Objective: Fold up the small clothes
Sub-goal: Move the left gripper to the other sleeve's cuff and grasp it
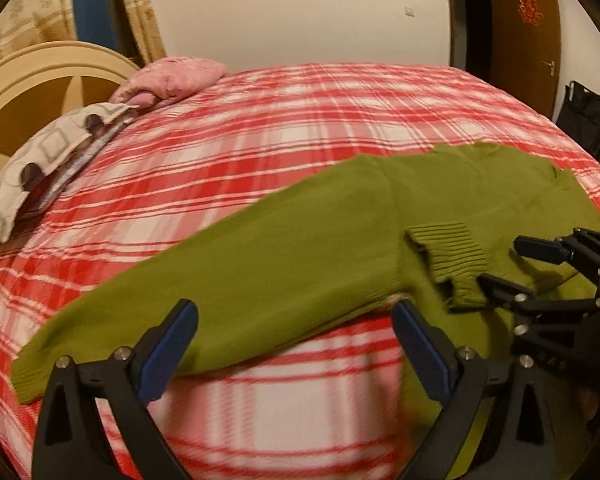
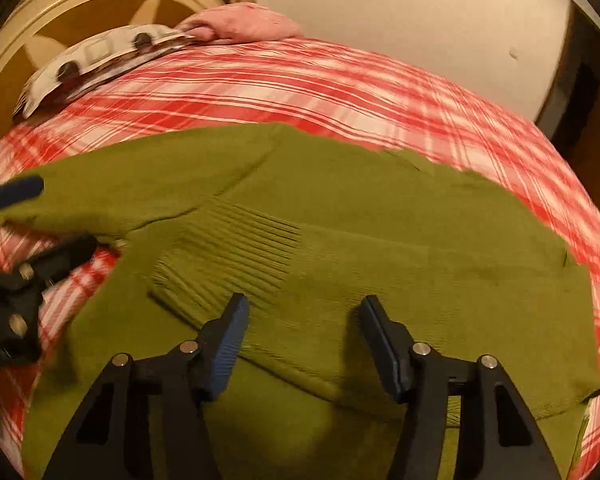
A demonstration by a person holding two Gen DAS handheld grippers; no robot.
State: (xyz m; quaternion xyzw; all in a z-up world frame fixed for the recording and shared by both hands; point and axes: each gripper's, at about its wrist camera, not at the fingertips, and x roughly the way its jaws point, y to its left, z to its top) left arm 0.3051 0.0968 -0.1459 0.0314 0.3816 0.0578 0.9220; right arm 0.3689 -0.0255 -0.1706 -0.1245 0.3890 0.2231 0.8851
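One green sweater (image 1: 332, 216) lies flat on the near right part of the bed (image 1: 260, 120), its long sleeve stretched toward the near left edge. The far half of the plaid cover is open; two pillows (image 1: 60, 148) sit at the far left by the headboard. One ribbed cuff (image 2: 236, 256) is folded onto the body. Left tongs (image 1: 296, 344) stand wide over the sleeve, holding nothing. Right tongs (image 2: 304, 336) are part open above the knit, empty.

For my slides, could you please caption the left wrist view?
Open left gripper above a green sweater spread on a red plaid bed.
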